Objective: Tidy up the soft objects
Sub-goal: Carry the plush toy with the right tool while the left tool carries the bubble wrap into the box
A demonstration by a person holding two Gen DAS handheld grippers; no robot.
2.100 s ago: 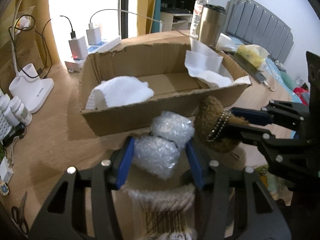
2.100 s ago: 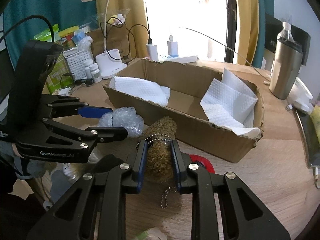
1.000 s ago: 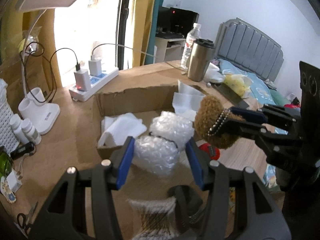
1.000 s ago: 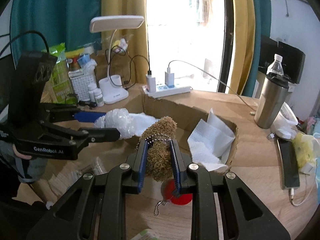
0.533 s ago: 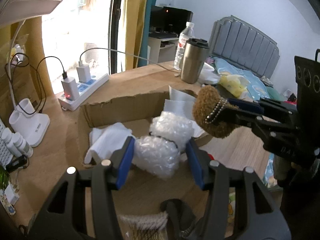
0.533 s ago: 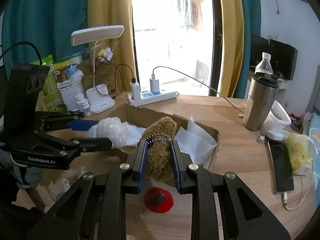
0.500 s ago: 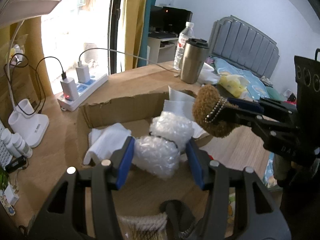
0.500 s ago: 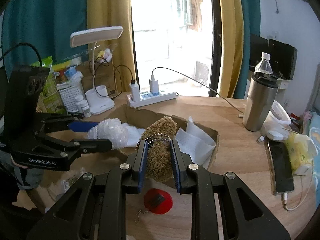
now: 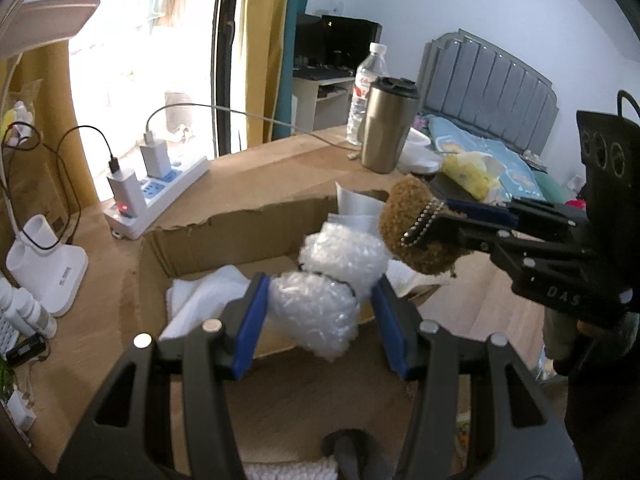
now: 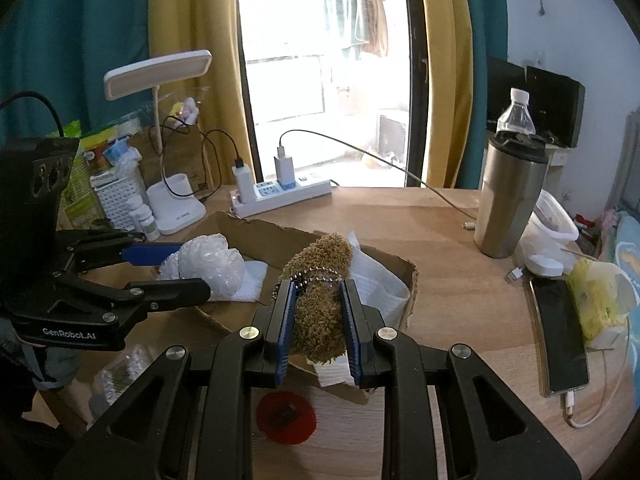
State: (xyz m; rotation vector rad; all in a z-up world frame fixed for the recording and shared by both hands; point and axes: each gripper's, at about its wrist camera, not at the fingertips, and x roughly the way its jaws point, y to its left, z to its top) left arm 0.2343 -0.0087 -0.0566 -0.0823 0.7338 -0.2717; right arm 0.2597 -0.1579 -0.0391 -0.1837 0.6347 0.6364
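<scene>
My left gripper (image 9: 316, 314) is shut on a wad of clear bubble wrap (image 9: 320, 304), held in the air above the open cardboard box (image 9: 240, 228). From the right wrist view the same wad (image 10: 212, 264) hangs over the box's left part (image 10: 280, 240). My right gripper (image 10: 318, 320) is shut on a brown fuzzy plush (image 10: 320, 292) with a bead chain, raised over the box's near right corner. In the left wrist view that plush (image 9: 416, 232) sits to the right of the bubble wrap. White paper towels (image 9: 200, 296) line the box.
A steel tumbler (image 10: 508, 200), water bottle (image 10: 514, 114), phone (image 10: 560, 336) and yellow packet (image 10: 596, 304) stand to the right. A power strip (image 10: 280, 196) with chargers and a white lamp (image 10: 160, 72) are behind the box. A red disc (image 10: 286, 416) lies on the wooden table near me.
Both grippers have moved forward over the box with their loads still held. The box now sits nearer and lower in both views.
</scene>
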